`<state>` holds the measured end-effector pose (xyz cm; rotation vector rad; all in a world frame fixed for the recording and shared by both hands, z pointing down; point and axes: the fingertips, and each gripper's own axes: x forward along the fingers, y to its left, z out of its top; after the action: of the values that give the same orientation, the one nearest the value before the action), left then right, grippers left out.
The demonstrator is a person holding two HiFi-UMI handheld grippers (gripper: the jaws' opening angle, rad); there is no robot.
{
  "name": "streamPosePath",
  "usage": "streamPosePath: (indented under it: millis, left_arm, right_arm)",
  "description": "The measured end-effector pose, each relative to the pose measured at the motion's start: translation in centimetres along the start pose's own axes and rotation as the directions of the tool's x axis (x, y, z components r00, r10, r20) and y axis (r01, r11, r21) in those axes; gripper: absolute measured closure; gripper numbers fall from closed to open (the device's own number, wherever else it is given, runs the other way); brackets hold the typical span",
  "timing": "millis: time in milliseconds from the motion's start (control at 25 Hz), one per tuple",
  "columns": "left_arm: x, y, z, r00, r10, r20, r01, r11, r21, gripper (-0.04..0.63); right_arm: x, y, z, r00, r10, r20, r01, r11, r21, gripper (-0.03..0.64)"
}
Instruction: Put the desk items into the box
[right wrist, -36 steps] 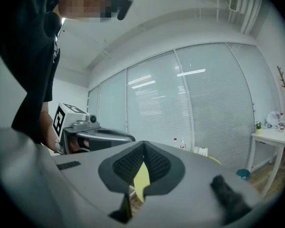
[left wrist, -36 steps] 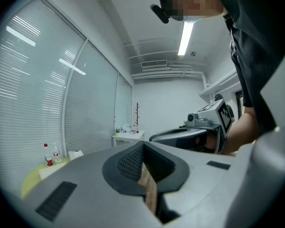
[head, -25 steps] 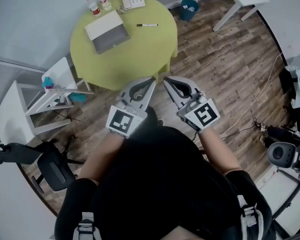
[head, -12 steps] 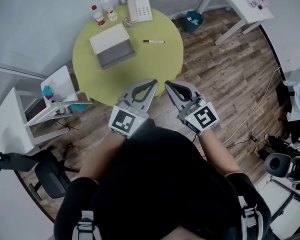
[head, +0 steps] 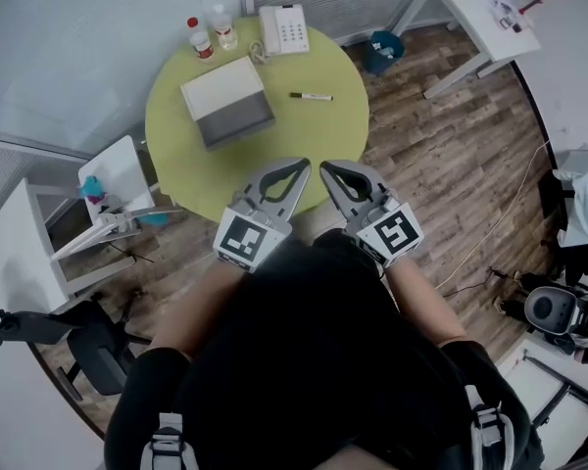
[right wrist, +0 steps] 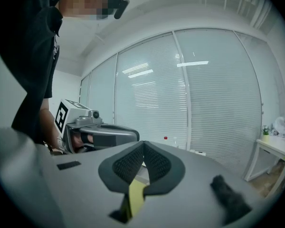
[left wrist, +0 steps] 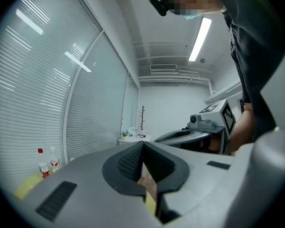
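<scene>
— How do we hold the grippers?

— Forearms bent in front of the chest, at the near edge of the round green table (head: 274,140). The left gripper (head: 302,164) has its jaws pressed together on nothing. The right gripper (head: 324,166), just beside it, is likewise closed and empty, tips angled inward.

— And the desk items?

— On the far side of the table, well apart from us: two bottles (head: 198,37), the box (head: 227,101), the telephone (head: 284,29) and the marker pen (head: 312,96).

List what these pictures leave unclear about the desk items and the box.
- Box: head view, too small to tell whether it is open or lidded.
- Marker: both gripper views, hidden behind the left claw and right claw bodies.
- Bottles: labels too small to read in every view.
</scene>
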<state>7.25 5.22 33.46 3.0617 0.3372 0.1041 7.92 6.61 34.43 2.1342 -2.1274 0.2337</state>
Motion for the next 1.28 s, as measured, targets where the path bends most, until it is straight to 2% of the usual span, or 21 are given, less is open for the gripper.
streamPosePath:
  millis: [280,600,800,960,1280]
  left_arm:
    - [1.7,2.2,-1.0,1.0,0.025,-0.019,-0.025,1.0,-0.006,0.589]
    - [5.7,4.7,-1.0,0.988,0.149,-0.043,-0.149,0.989,0.002,0.589]
    - [9.4,6.9,-1.4,0.964,0.261,-0.044,-0.261,0.965,0.017,0.589]
    - [12.0,8.7,-2.3,0.945,0.323,-0.051,-0.325,0.945,-0.036,0.589]
    - [15.9,11.4,-4.7,0.89,0.453,-0.053,-0.456,0.882,-0.122,0.589]
  right_arm:
    - [1.7,-2.3,-0.3,1.0,0.019,-0.01,-0.019,1.0,-0.009,0.6]
    - [3.1,-7.7,-0.8,0.993,0.117,-0.019,-0.118,0.993,-0.023,0.6]
    - [4.7,-12.2,-2.0,0.976,0.212,-0.054,-0.214,0.976,-0.029,0.6]
    - [6.4,-15.6,-3.5,0.954,0.277,-0.111,-0.284,0.957,-0.057,0.6]
    - [9.3,-20.4,-7.5,0.881,0.423,-0.211,-0.437,0.899,-0.023,0.6]
